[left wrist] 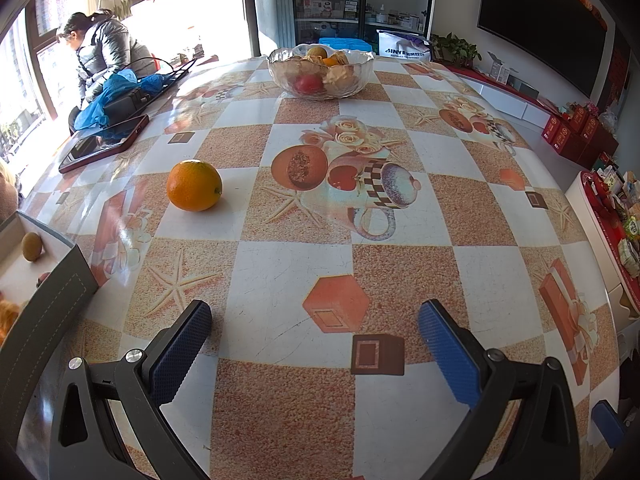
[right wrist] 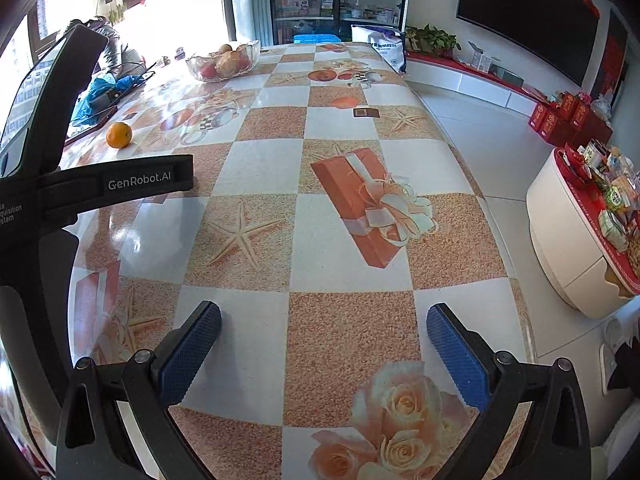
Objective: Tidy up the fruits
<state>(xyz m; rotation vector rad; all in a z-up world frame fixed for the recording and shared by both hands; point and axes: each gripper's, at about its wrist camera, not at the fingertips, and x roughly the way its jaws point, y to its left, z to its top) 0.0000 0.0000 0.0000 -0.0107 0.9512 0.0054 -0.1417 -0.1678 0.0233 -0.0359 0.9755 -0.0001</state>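
An orange [left wrist: 194, 185] lies alone on the patterned table, ahead and to the left of my left gripper [left wrist: 316, 320], which is open and empty above the cloth. A glass bowl [left wrist: 320, 70] with several fruits stands at the far end of the table. In the right wrist view the orange [right wrist: 119, 135] sits far left and the bowl [right wrist: 222, 60] at the far left end. My right gripper [right wrist: 324, 322] is open and empty over the near right part of the table. The left gripper's body [right wrist: 52, 184] shows at the left of that view.
A phone in a red case [left wrist: 105, 143] and blue cloth over dark gear [left wrist: 120, 98] lie at the table's far left. A small brown fruit [left wrist: 31, 246] sits off the table's left edge. A person [left wrist: 102, 48] bends by the window. The table's right edge [right wrist: 460, 148] drops to the floor.
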